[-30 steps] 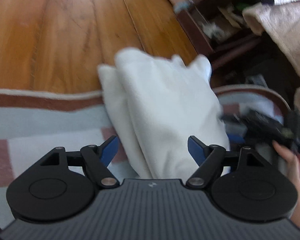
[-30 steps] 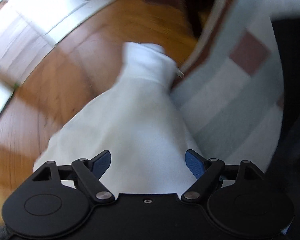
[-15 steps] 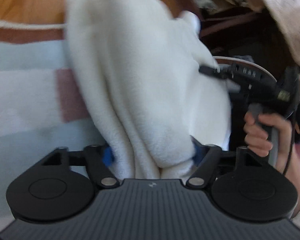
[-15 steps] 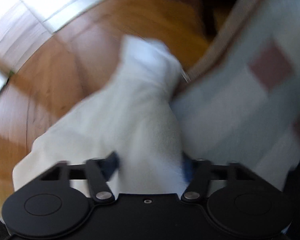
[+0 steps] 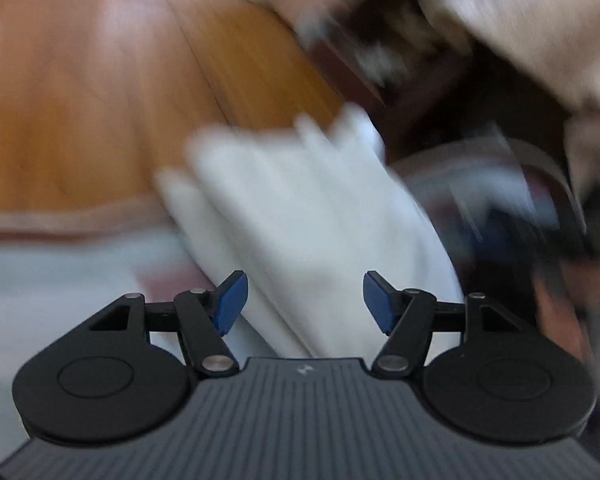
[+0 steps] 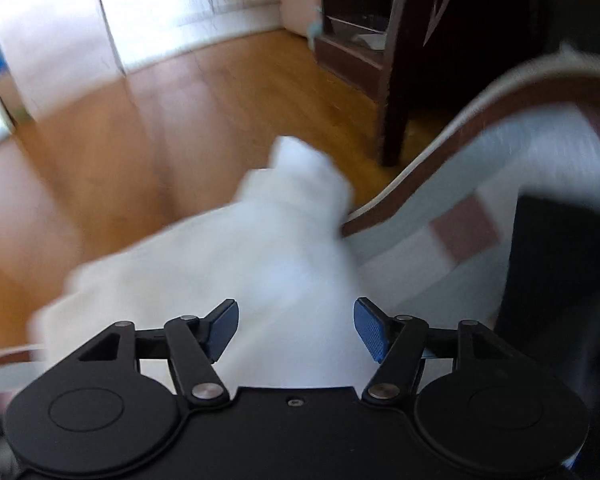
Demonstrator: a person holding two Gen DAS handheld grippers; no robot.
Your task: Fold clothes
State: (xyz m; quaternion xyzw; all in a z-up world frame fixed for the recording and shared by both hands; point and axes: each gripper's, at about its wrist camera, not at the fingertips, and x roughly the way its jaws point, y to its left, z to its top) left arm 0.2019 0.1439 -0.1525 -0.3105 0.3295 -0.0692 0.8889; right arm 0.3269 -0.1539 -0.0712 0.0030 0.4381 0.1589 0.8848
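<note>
A folded white fleece garment (image 5: 308,208) lies across the edge of a striped blanket (image 5: 60,272), its far end over the wooden floor (image 5: 80,100). My left gripper (image 5: 305,300) hovers over its near end; the blue pads (image 5: 230,306) stand apart and clear of the cloth, the jaws closing. From the other side, my right gripper (image 6: 296,330) hangs above the same garment (image 6: 260,248). Its jaws are opening and its pads (image 6: 370,330) do not press the cloth. Both views are motion-blurred.
The blanket (image 6: 440,216) has a brown border and curves away to the right. Dark wooden furniture (image 6: 396,80) stands on the floor (image 6: 160,140) beyond it. A beige cloth (image 5: 540,20) hangs at the upper right. A dark shape (image 6: 560,280) fills the right side.
Half a second ago both grippers had their pads pressed into the white garment. Now both have let go and pulled back and upward, and the garment rests on the blanket edge.
</note>
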